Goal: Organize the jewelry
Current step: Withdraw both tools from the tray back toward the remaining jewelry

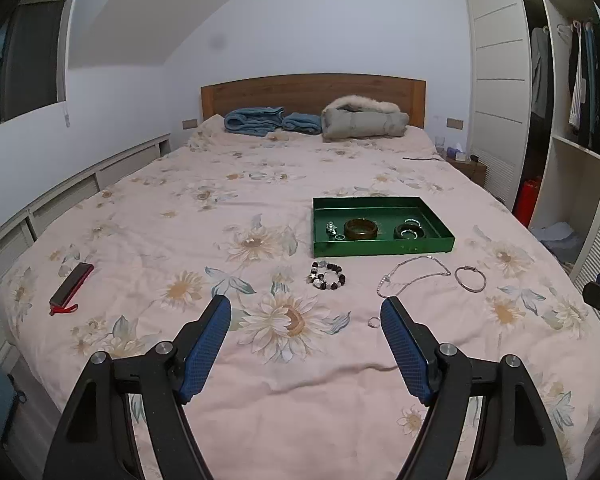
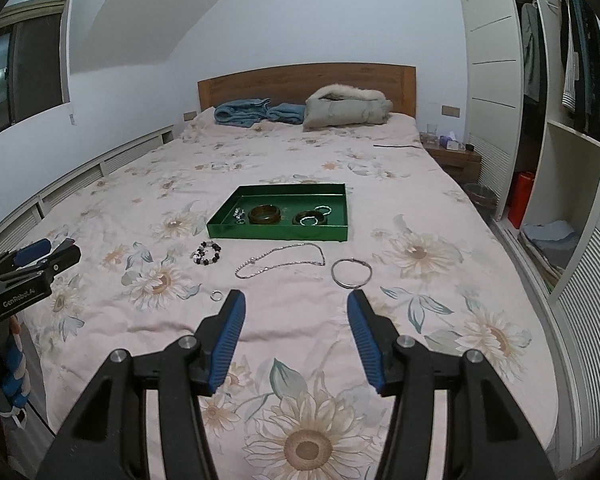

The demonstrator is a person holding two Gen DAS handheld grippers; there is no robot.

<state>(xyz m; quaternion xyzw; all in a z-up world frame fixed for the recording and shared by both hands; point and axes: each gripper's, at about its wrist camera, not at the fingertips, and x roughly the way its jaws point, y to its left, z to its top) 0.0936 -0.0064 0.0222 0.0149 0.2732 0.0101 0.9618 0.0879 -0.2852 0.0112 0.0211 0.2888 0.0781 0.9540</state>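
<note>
A green tray (image 1: 384, 246) (image 2: 276, 233) sits on the floral bed and holds a brown bangle (image 1: 361, 228) (image 2: 265, 214), a dark bangle (image 1: 410, 232), small rings and a charm. In front of it on the bedspread lie a beaded bracelet (image 1: 327, 275) (image 2: 207, 254), a silver chain necklace (image 1: 414, 274) (image 2: 281, 261), a silver bangle (image 1: 470, 278) (image 2: 351, 273) and a small ring (image 1: 373, 322) (image 2: 217, 295). My left gripper (image 1: 306, 308) is open and empty, above the bed near the ring. My right gripper (image 2: 296, 302) is open and empty, just short of the silver bangle.
A red and black case (image 1: 71, 283) lies at the bed's left edge. Blue towels (image 1: 256, 120) and a grey fur-trimmed coat (image 1: 364, 118) lie by the headboard. An open wardrobe (image 2: 560, 120) stands on the right. A nightstand (image 2: 454, 156) is beside the bed.
</note>
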